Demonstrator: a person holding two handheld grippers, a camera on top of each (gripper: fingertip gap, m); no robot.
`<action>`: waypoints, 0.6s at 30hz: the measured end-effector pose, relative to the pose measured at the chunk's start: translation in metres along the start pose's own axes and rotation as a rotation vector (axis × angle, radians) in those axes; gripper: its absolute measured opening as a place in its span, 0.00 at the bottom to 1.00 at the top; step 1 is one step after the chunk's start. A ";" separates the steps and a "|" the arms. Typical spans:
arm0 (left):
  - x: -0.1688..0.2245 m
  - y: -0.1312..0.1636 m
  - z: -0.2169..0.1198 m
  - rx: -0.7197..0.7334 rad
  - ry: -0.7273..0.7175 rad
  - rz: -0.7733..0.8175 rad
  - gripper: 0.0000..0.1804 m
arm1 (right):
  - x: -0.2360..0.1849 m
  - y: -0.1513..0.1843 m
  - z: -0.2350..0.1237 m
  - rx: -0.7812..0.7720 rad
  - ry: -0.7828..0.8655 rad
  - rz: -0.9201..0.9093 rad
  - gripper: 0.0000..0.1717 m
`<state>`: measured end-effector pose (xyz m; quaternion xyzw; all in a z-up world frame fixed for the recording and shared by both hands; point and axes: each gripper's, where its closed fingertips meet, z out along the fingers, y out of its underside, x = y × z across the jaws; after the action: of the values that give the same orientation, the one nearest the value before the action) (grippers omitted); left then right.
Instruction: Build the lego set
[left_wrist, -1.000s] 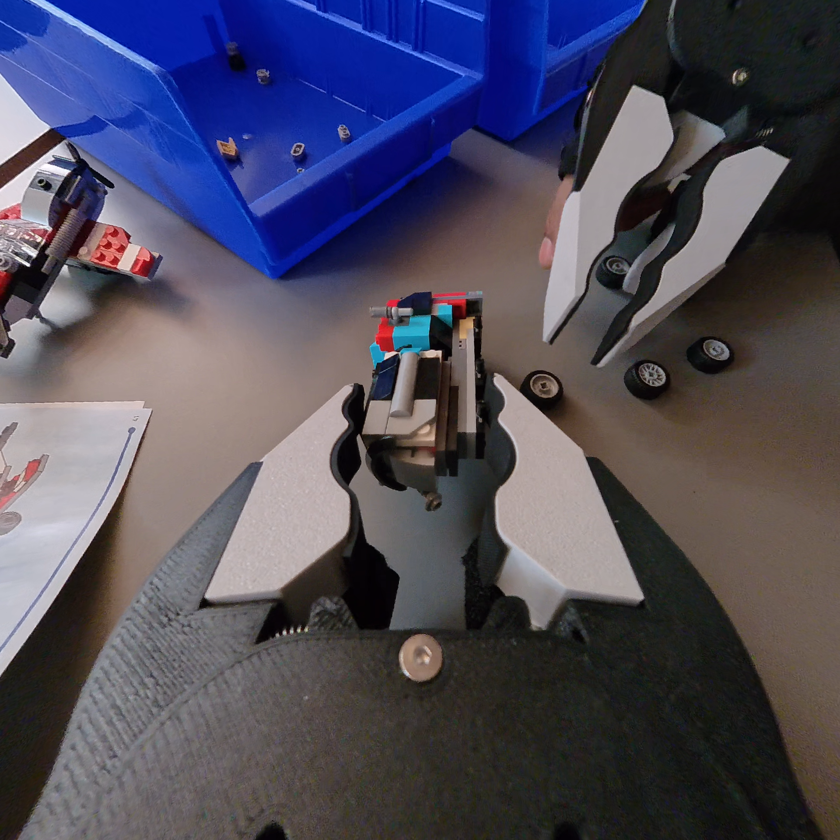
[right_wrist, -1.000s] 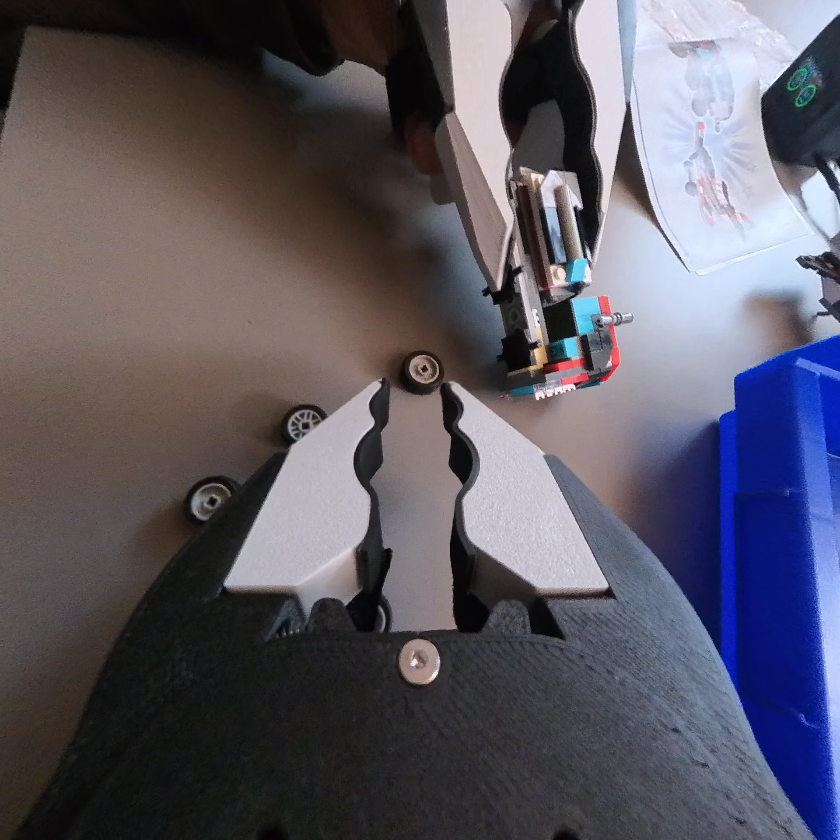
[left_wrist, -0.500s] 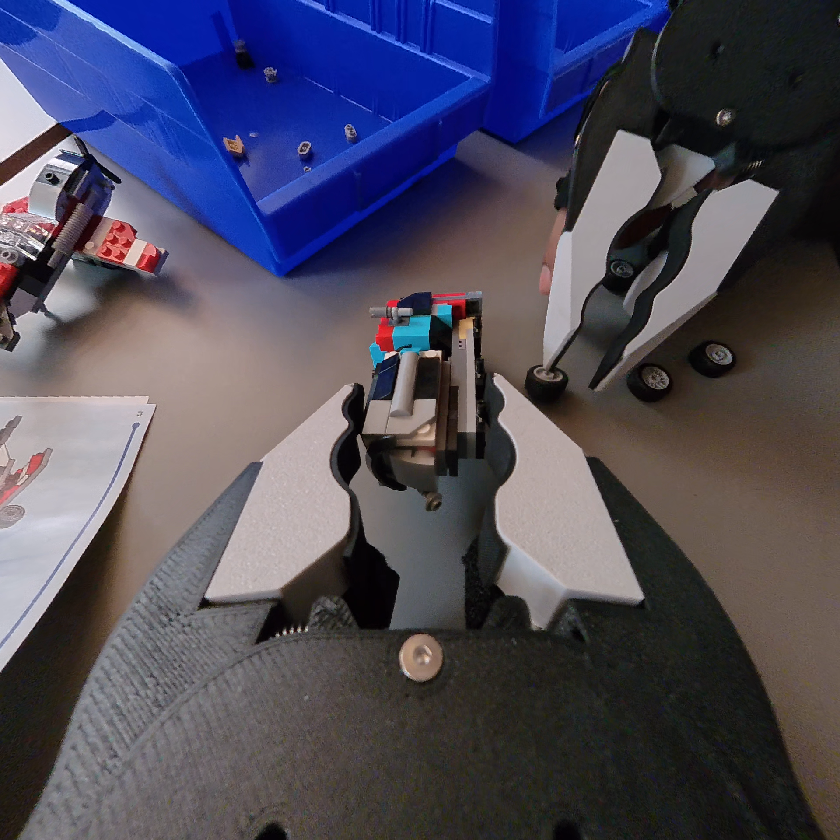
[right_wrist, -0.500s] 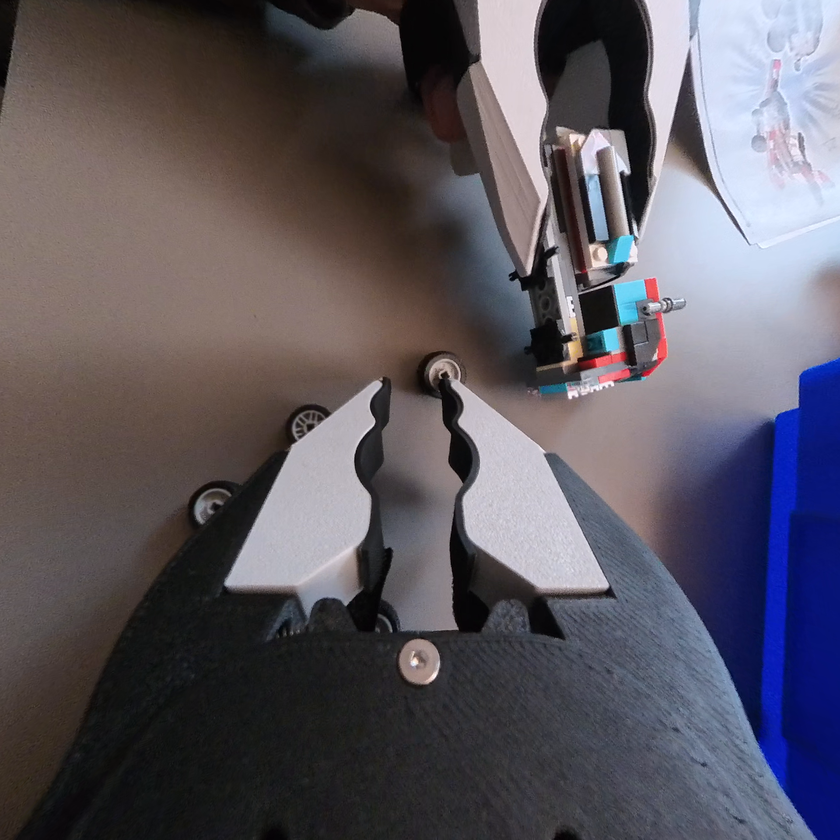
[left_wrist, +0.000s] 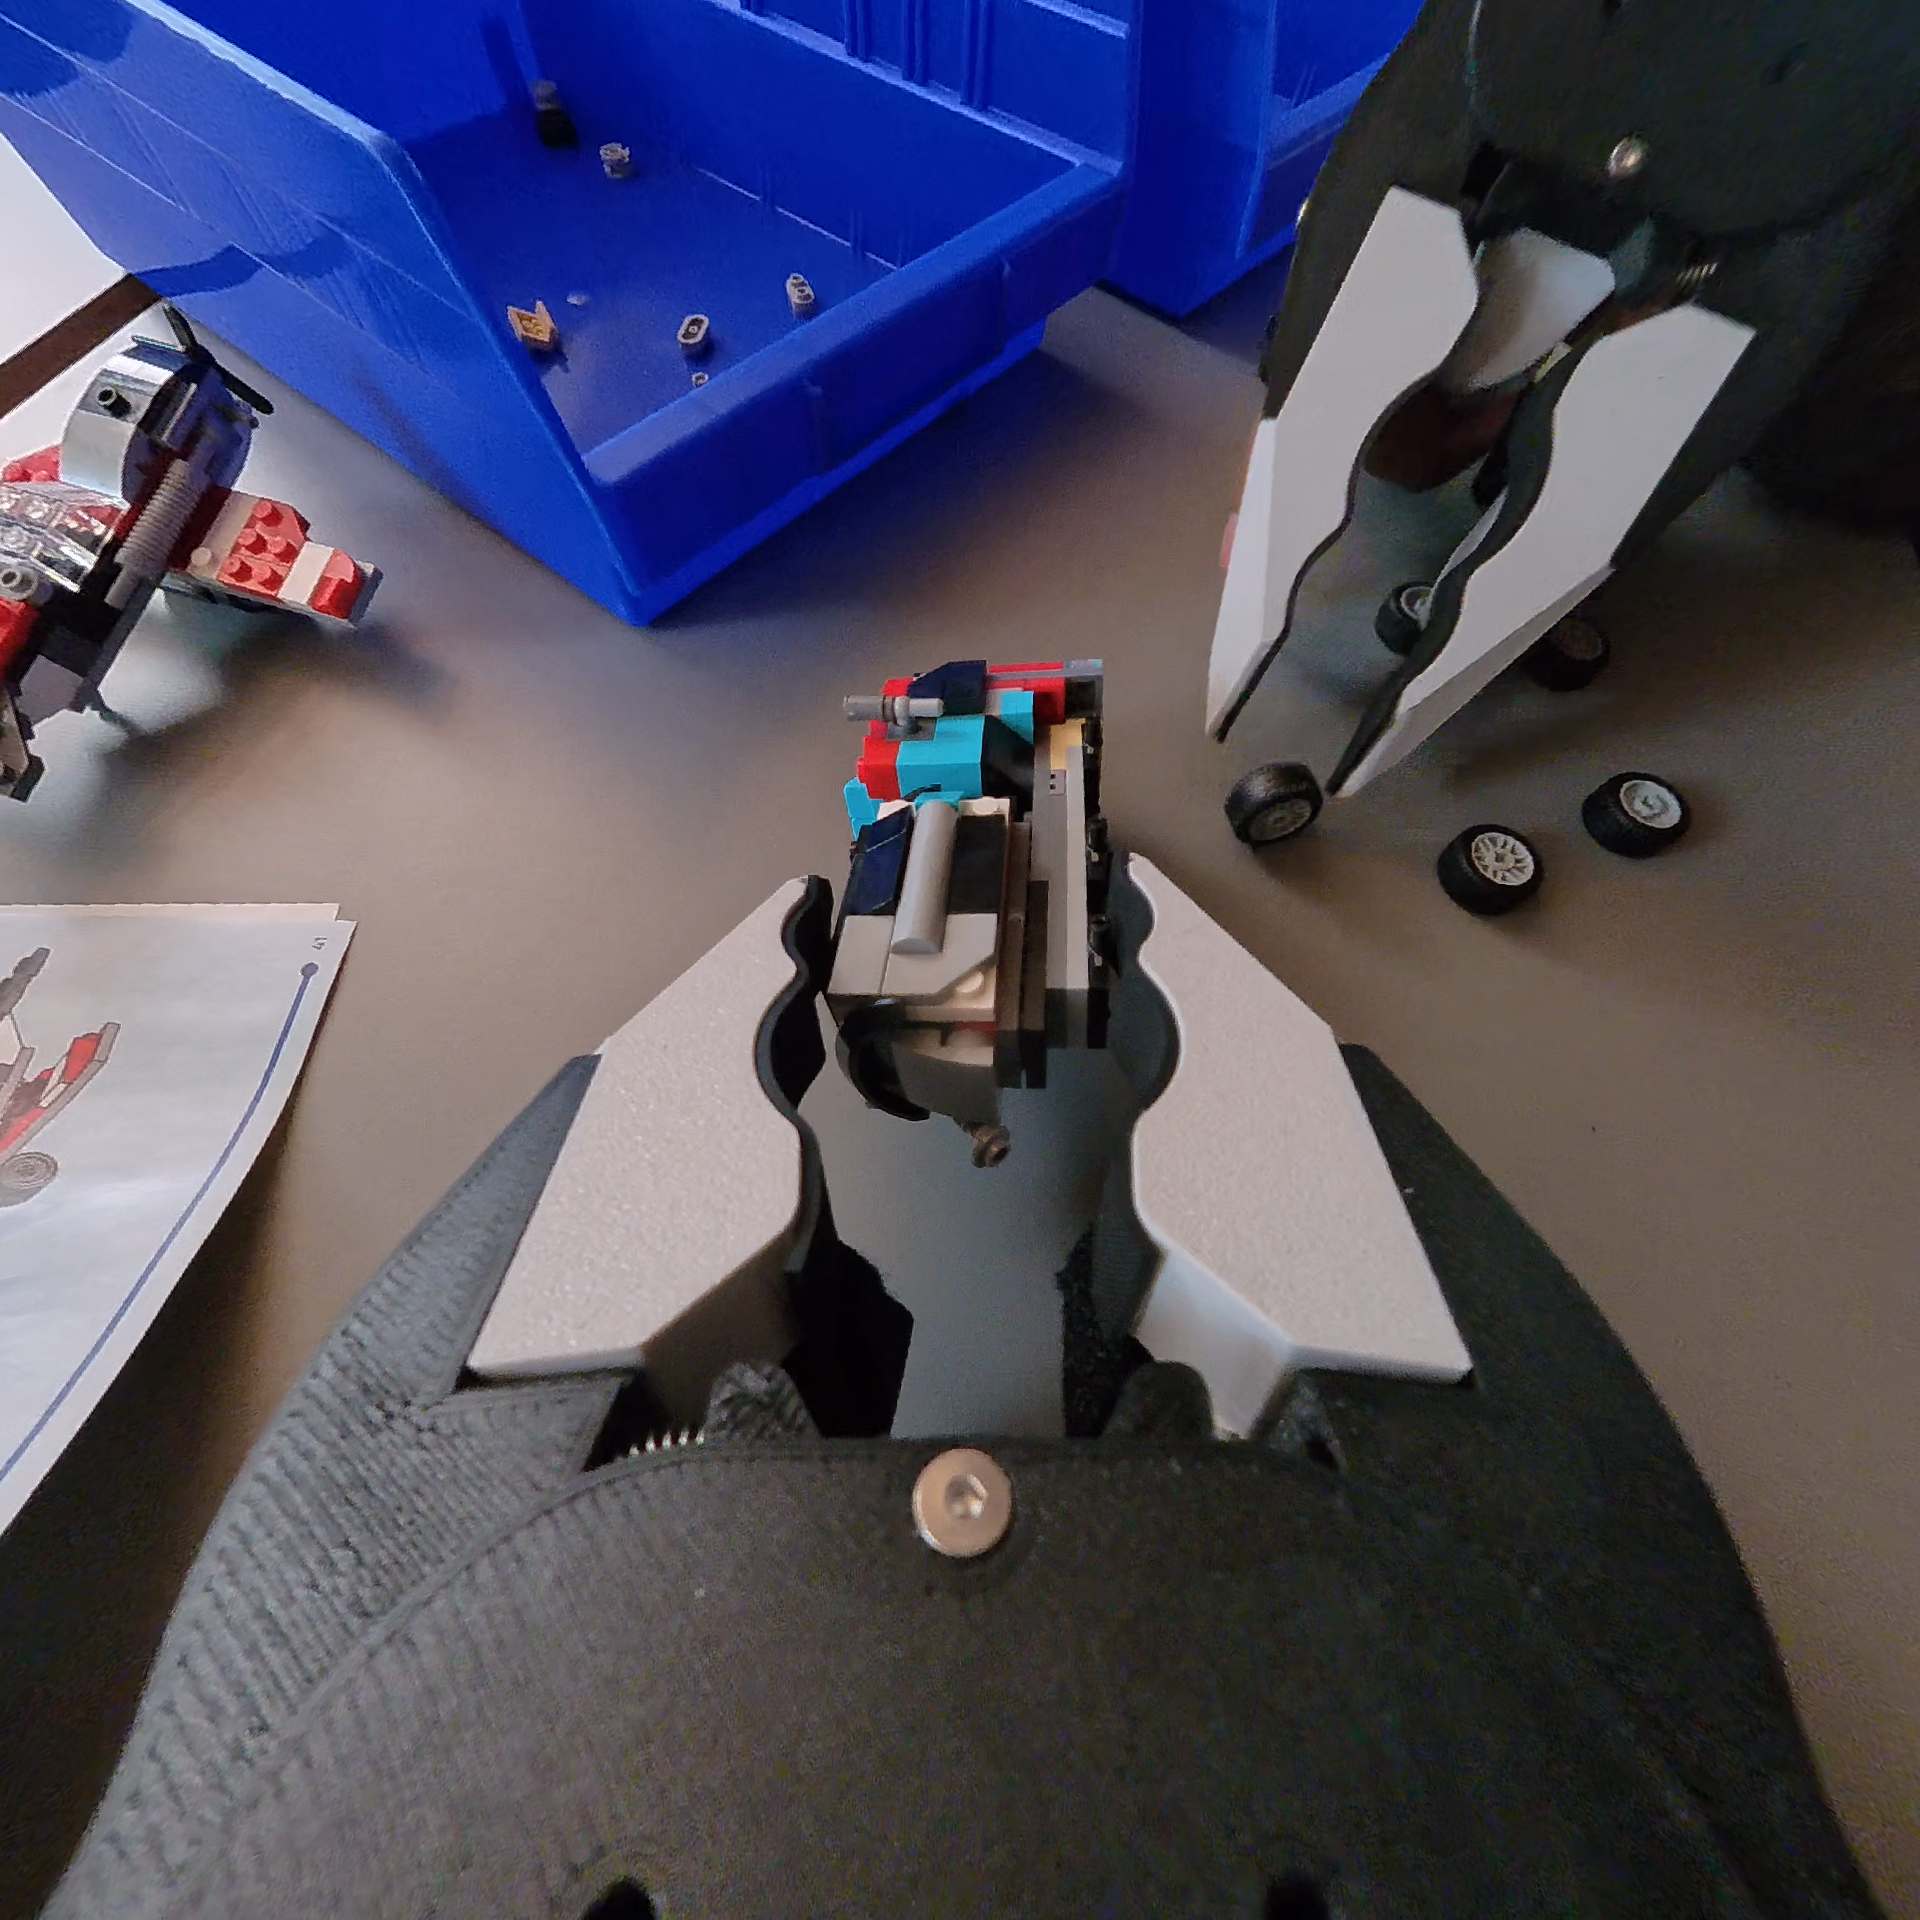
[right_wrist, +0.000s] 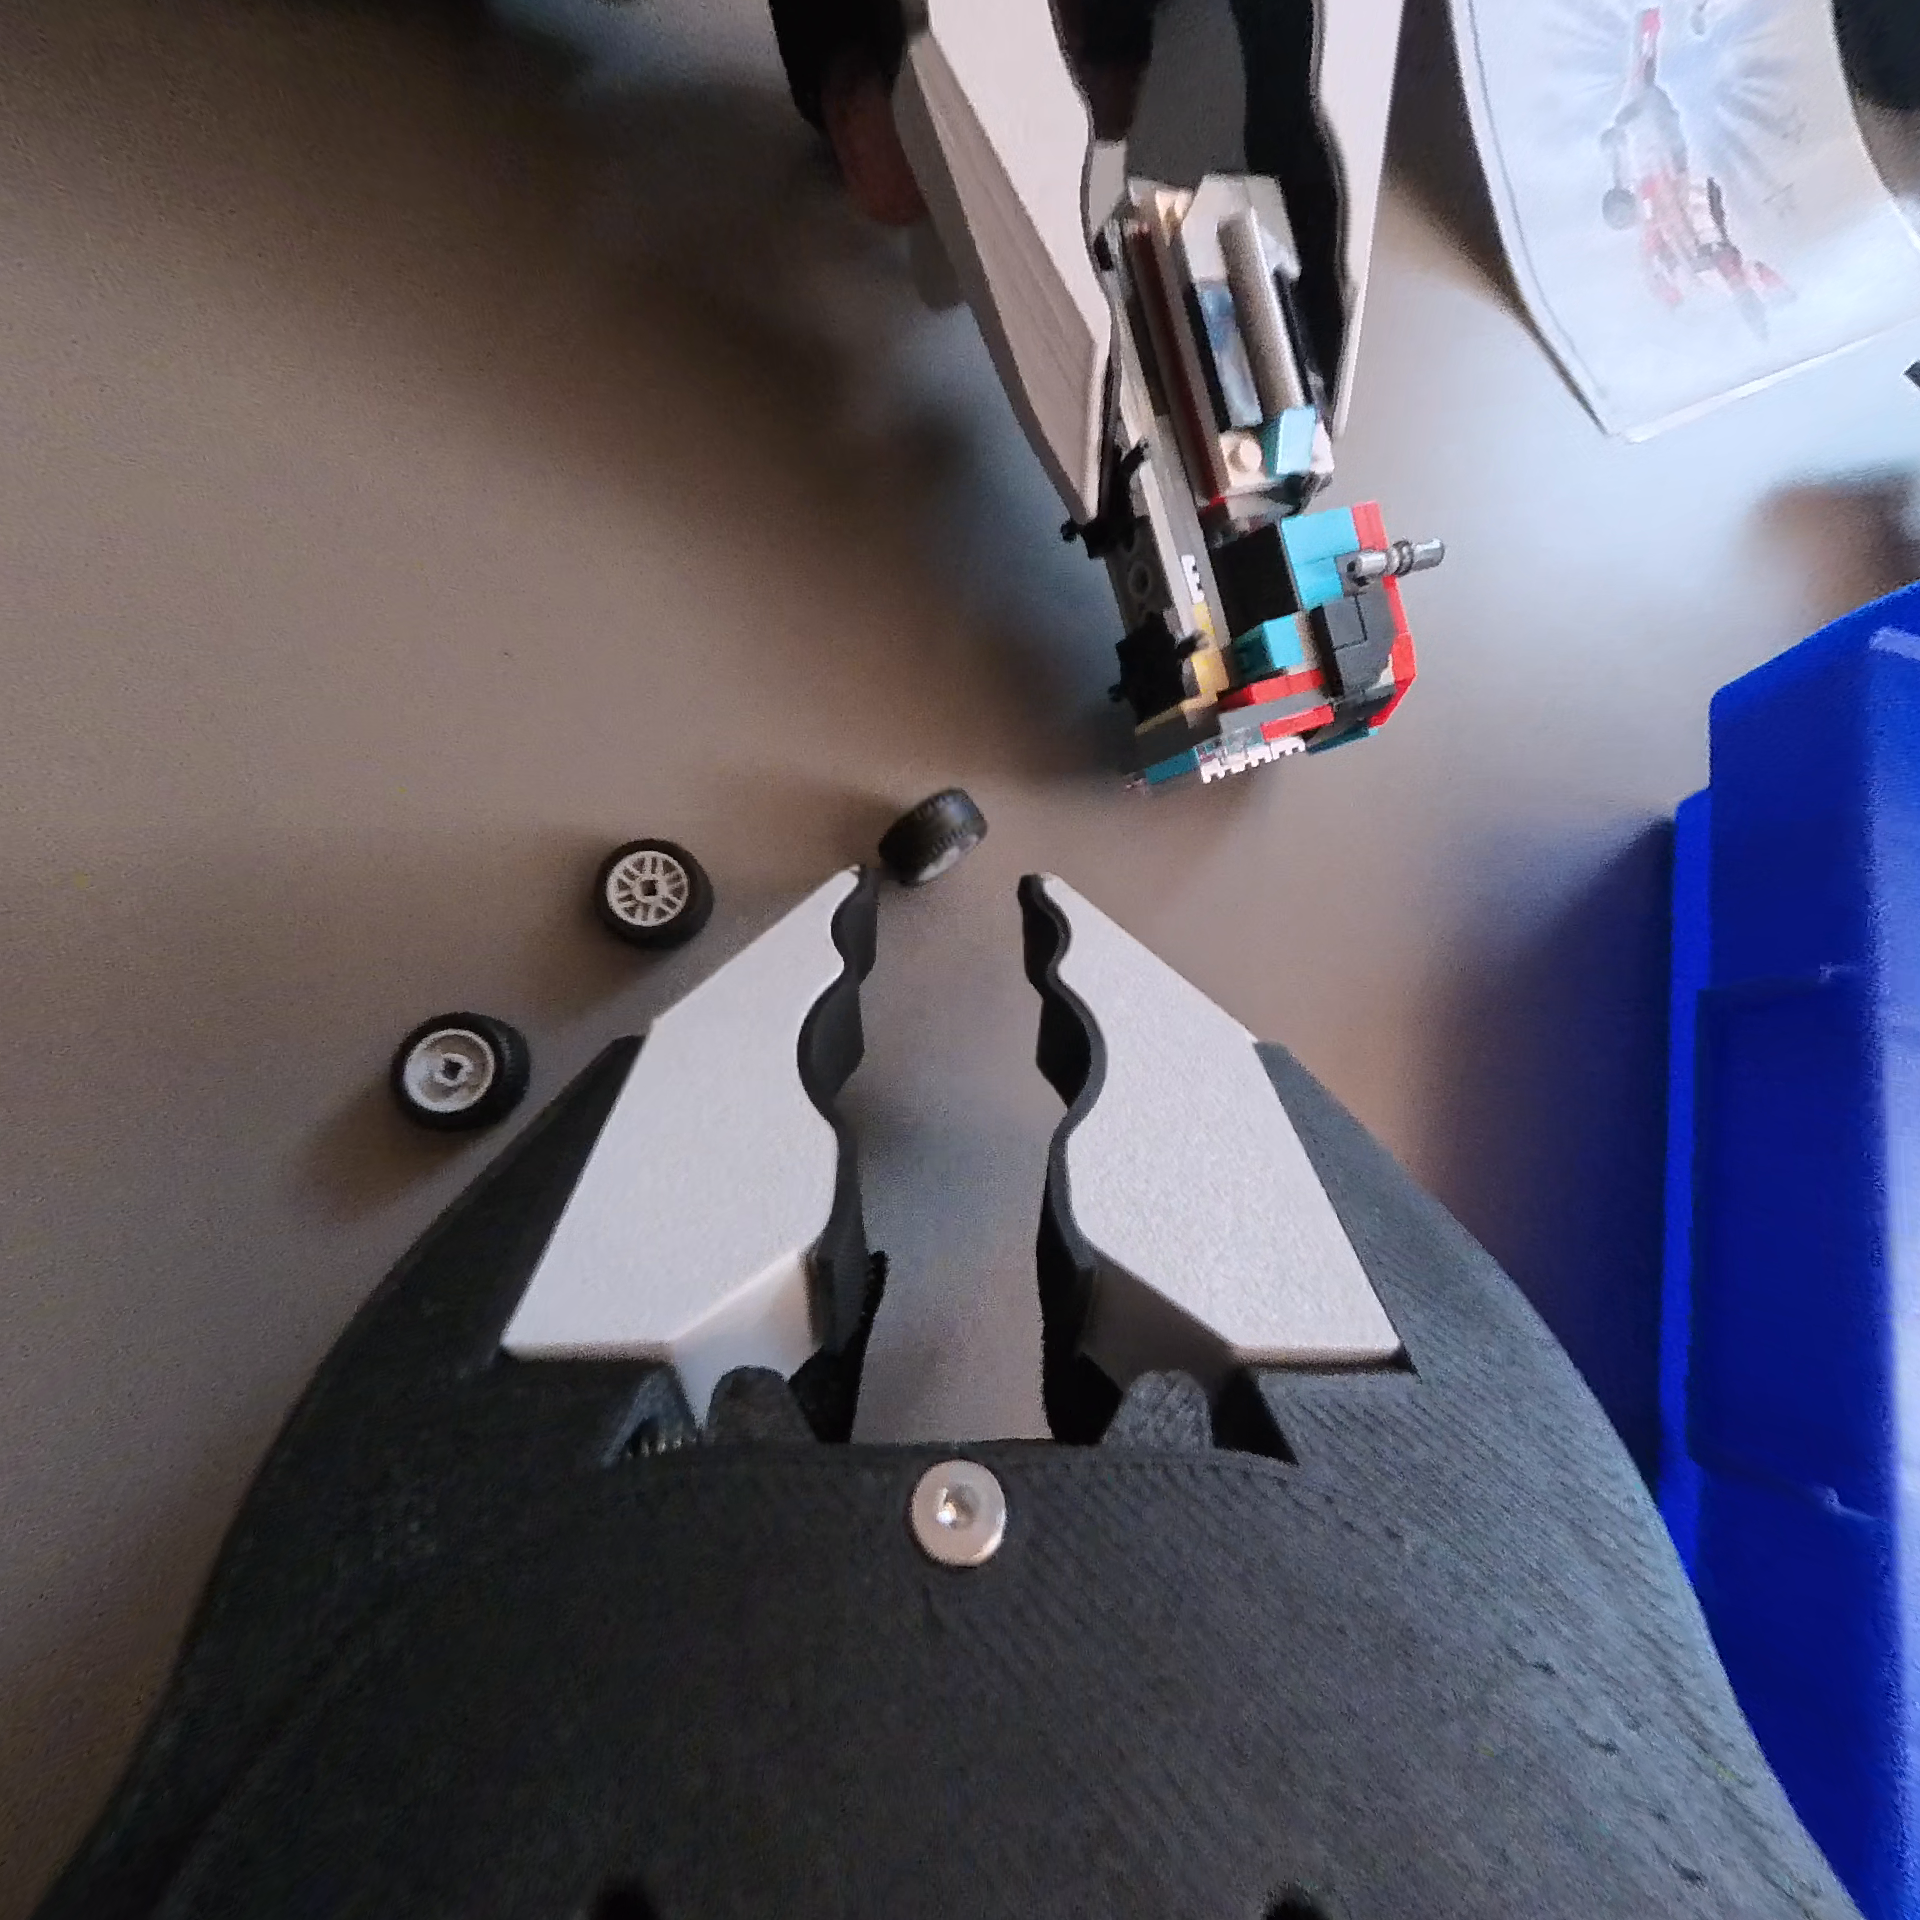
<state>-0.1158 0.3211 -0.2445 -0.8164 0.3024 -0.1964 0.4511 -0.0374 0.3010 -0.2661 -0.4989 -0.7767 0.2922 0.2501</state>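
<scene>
Grey tabletop (left_wrist: 644, 790), left wrist view: we count two blue bins (left_wrist: 727, 312), one red-and-grey plane model (left_wrist: 156, 540) at far left, one printed sheet (left_wrist: 125, 1122), one brick model (left_wrist: 977, 883) and four wheels.
Left gripper (left_wrist: 966, 904): its fingers are clamped on the brick model, the pads pressed to both sides of its grey end; the red and teal end juts out past the tips.
Right gripper in this view (left_wrist: 1288, 758): it points down at the table, fingers apart, tips at a wheel (left_wrist: 1273, 802) that stands on edge.
Other wheels here: two lie flat near it (left_wrist: 1489, 869), (left_wrist: 1634, 814); a fourth shows behind its fingers (left_wrist: 1405, 615).
Bin contents: we see about six small loose parts on the nearer bin's floor (left_wrist: 691, 332).

Right wrist view, wheels: we count only three, one on edge (right_wrist: 932, 821) and two flat (right_wrist: 655, 891), (right_wrist: 460, 1070).
Right gripper (right_wrist: 945, 883): fingers apart with bare table between them; the wheel on edge sits just past the left tip, touching or nearly so, we cannot tell which.
Shown only here: the model's underside and clear toothed end (right_wrist: 1247, 753).
Bins here: one blue bin wall at the right edge (right_wrist: 1808, 1039); the plane and loose parts are out of this view.
Sheet here: at top right (right_wrist: 1683, 208).
</scene>
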 end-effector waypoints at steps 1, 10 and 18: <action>0.000 0.000 0.000 0.000 0.000 -0.001 0.31 | -0.001 -0.003 -0.003 0.021 -0.011 0.005 0.17; -0.001 0.001 0.000 -0.003 -0.003 -0.004 0.31 | -0.022 -0.015 0.000 0.068 -0.082 -0.059 0.20; 0.000 0.001 0.000 -0.006 -0.004 -0.004 0.31 | -0.009 0.005 -0.006 -0.001 -0.043 -0.034 0.17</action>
<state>-0.1165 0.3209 -0.2453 -0.8187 0.3006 -0.1945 0.4490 -0.0267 0.2959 -0.2662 -0.4795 -0.7903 0.2982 0.2378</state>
